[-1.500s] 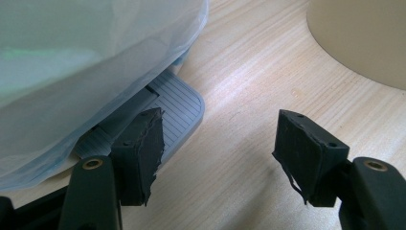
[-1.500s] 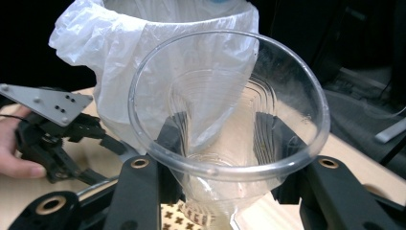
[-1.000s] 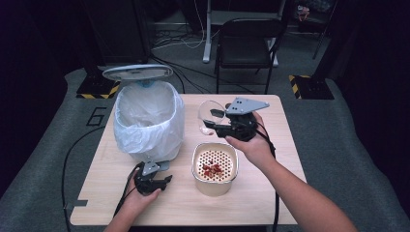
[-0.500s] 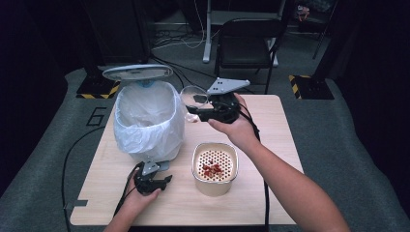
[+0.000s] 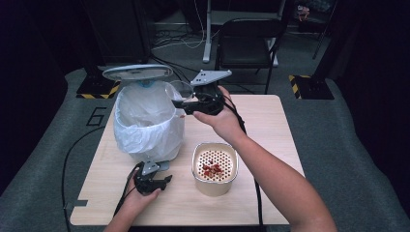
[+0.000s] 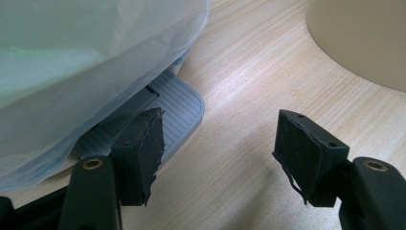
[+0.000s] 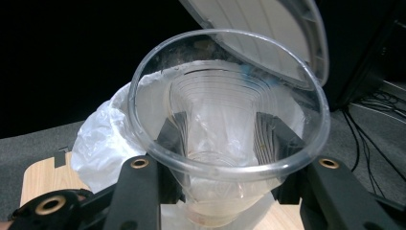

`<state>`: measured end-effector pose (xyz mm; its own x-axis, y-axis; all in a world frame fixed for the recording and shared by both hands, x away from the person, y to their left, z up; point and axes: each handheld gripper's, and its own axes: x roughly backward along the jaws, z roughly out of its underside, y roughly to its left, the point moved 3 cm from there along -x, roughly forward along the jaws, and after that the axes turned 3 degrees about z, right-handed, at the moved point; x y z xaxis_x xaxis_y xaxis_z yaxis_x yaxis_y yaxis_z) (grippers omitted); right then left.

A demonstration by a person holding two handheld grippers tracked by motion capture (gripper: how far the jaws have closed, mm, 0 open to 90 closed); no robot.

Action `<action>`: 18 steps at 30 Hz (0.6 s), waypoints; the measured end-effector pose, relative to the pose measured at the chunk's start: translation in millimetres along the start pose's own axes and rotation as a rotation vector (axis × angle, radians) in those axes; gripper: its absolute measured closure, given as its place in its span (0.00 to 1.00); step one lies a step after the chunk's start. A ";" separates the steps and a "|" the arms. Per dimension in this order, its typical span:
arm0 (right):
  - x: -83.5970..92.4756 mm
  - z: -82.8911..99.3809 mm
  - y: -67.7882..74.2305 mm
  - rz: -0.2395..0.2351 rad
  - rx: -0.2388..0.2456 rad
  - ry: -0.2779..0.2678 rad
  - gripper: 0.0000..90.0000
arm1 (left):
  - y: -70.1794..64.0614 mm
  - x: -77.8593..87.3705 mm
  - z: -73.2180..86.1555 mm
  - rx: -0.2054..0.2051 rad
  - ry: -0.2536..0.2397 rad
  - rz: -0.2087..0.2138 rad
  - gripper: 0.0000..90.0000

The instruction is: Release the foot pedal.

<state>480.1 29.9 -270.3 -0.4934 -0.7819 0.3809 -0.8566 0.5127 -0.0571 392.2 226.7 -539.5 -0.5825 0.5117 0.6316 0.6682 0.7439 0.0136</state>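
A clear plastic cup (image 7: 216,168) lies on its side between my right gripper's (image 7: 222,130) jaws, which are shut on its lower body; its mouth faces the camera. In the high view the cup (image 5: 179,92) and right gripper (image 5: 187,105) hang at the right rim of the white-lined pedal bin (image 5: 145,123), whose lid (image 5: 138,72) stands up. My left gripper (image 5: 153,182) rests low at the bin's foot. Its jaws stand open (image 6: 220,143), with the left pad over the grey ribbed pedal (image 6: 173,101).
A beige pot (image 5: 215,169) with a perforated insert and red scraps stands on the wooden table (image 5: 270,125) right of the left gripper. The pot's wall (image 6: 364,38) is close by. A black chair (image 5: 249,38) and cables lie beyond the table.
My right gripper has carried the cup leftward and upward from behind the beige pot to the bin's rim. The left gripper has stayed at the pedal.
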 end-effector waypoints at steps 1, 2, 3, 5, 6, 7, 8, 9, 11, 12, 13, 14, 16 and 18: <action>-3.0 -1.0 0.8 -0.003 0.007 0.003 0.62 | 0.6 0.2 -0.2 -0.009 0.001 -0.004 0.38; -6.8 -2.2 1.6 -0.008 0.014 0.003 0.62 | 0.6 0.4 -0.3 -0.009 0.004 -0.003 0.38; -9.3 -3.0 2.6 -0.014 0.012 0.011 0.62 | 0.7 0.5 -0.3 -0.011 0.004 -0.004 0.38; -16.5 -5.8 4.6 -0.019 0.019 0.013 0.62 | 0.7 0.4 -0.2 -0.009 0.002 -0.002 0.38; -20.9 -8.0 6.2 -0.022 0.023 0.010 0.62 | 0.1 0.0 -0.1 -0.004 0.000 0.004 0.38; -24.2 -9.9 7.7 -0.027 0.026 0.013 0.62 | 0.2 0.5 -0.1 -0.004 0.006 0.007 0.38; -27.6 -11.4 8.8 -0.028 0.032 0.013 0.62 | 0.2 1.0 -0.1 -0.004 0.012 0.012 0.38; -31.4 -12.6 10.0 -0.030 0.038 0.021 0.62 | 0.1 1.0 0.0 -0.002 0.013 0.012 0.38; -37.7 -14.6 12.1 -0.031 0.047 0.031 0.62 | 0.5 1.2 -0.1 -0.006 0.016 0.014 0.38; -42.6 -15.7 13.0 -0.037 0.043 0.031 0.61 | 0.6 1.3 -0.1 -0.007 0.015 0.010 0.38; -45.8 -16.1 13.4 -0.041 0.041 0.033 0.61 | 1.0 1.4 -0.2 -0.012 0.015 0.007 0.38; -51.5 -16.0 14.0 -0.043 0.035 0.038 0.61 | 1.0 1.4 -0.1 -0.012 0.015 0.007 0.38; -59.6 -15.1 14.6 -0.044 0.034 0.056 0.61 | 0.5 0.9 0.0 -0.007 0.010 0.012 0.38; -69.1 -13.4 15.5 -0.043 0.035 0.070 0.61 | 0.5 1.2 0.0 -0.005 0.014 0.016 0.38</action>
<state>503.0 96.6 -285.1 -0.4457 -0.7754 0.4474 -0.8820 0.4657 -0.0716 391.9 227.7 -538.7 -0.5650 0.5179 0.6422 0.6799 0.7333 0.0068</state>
